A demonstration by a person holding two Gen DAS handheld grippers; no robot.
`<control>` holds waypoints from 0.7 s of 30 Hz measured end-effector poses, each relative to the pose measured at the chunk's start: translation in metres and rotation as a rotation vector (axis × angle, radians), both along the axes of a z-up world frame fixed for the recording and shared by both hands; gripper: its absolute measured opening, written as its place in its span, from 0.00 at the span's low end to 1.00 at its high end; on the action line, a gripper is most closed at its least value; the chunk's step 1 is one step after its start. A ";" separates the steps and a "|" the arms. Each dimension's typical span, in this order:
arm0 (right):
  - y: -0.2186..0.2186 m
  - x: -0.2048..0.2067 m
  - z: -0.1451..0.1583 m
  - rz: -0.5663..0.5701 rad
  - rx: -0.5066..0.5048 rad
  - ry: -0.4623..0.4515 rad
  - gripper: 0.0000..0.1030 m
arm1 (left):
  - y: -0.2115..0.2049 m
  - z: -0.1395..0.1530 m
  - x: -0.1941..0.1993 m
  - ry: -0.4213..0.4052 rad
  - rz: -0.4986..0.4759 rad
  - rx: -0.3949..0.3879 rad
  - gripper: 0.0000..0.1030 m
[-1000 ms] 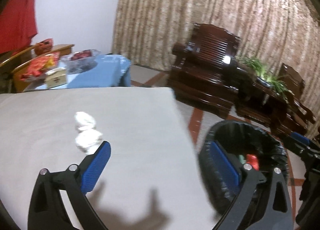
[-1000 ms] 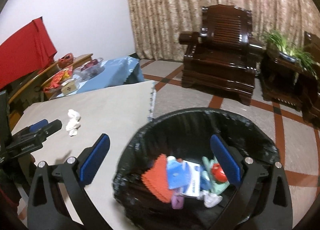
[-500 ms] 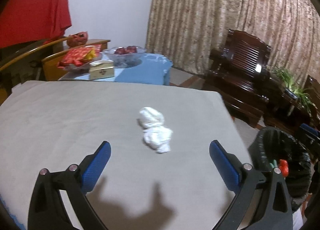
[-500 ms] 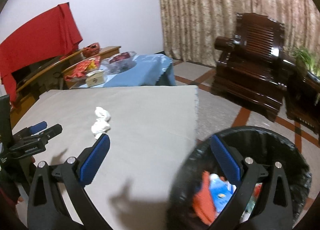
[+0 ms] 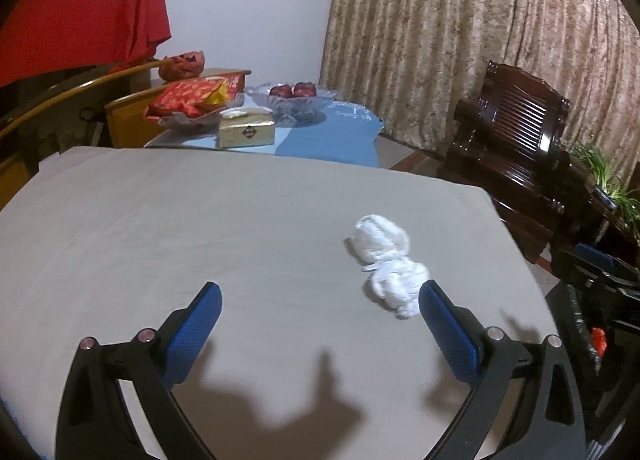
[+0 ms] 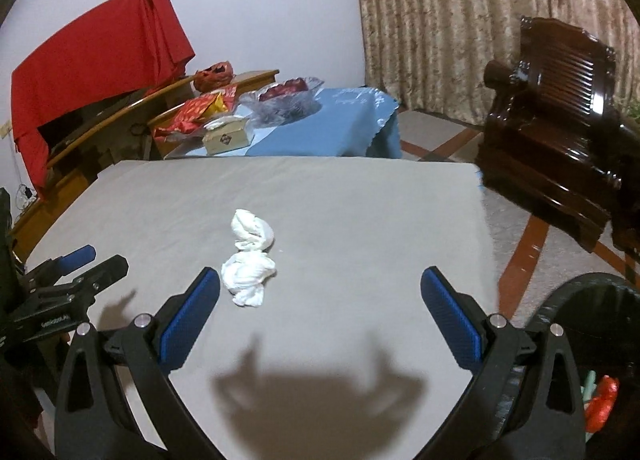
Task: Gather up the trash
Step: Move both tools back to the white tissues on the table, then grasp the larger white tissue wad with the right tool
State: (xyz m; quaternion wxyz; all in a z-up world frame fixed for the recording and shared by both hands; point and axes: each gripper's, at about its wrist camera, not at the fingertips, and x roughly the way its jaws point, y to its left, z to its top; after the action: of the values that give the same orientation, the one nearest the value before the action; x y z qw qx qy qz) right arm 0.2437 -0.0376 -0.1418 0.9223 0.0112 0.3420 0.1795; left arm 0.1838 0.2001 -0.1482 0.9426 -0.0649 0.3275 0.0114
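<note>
Two crumpled white tissues [image 5: 388, 260] lie touching each other on the grey table [image 5: 200, 228]; they also show in the right wrist view [image 6: 250, 260]. My left gripper [image 5: 320, 300] is open and empty above the table, its right finger just beside the nearer tissue. My right gripper [image 6: 320, 288] is open and empty, with the tissues just beyond its left finger. The black-lined trash bin [image 6: 600, 324] stands on the floor at the table's right, with trash inside; it also shows in the left wrist view [image 5: 588, 332].
A blue-clothed table [image 5: 332, 132] behind holds a tissue box [image 5: 246, 132], snack packets and a fruit bowl. Dark wooden armchair [image 6: 560, 120] and curtains stand to the right. The left gripper shows in the right wrist view [image 6: 68, 288].
Both grippers have swung left, away from the bin and over the table. The tissues now lie close to both grippers' fingers. Both stay open.
</note>
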 end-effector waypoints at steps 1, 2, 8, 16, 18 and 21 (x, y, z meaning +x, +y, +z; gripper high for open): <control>0.006 0.003 -0.004 0.005 -0.003 0.004 0.95 | 0.004 -0.002 0.002 0.003 0.002 0.001 0.94; 0.013 0.006 -0.008 0.012 -0.007 0.008 0.95 | 0.006 -0.005 0.003 0.006 0.003 0.003 0.94; 0.053 0.033 -0.040 0.038 -0.042 0.057 0.95 | 0.028 -0.023 0.014 0.039 0.023 0.005 0.94; 0.092 0.057 -0.072 0.070 -0.071 0.118 0.95 | 0.051 -0.036 0.021 0.063 0.050 -0.004 0.94; 0.099 0.062 -0.076 0.067 -0.073 0.125 0.95 | 0.056 -0.038 0.022 0.065 0.058 -0.003 0.94; 0.106 0.066 -0.082 0.062 -0.084 0.136 0.94 | 0.062 -0.041 0.023 0.071 0.068 -0.004 0.94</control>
State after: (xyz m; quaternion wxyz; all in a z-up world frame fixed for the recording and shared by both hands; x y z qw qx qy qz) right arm 0.3097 0.0679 -0.2236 0.8906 -0.0260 0.4112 0.1924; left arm 0.2068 0.2618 -0.1888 0.9293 -0.0772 0.3585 0.0449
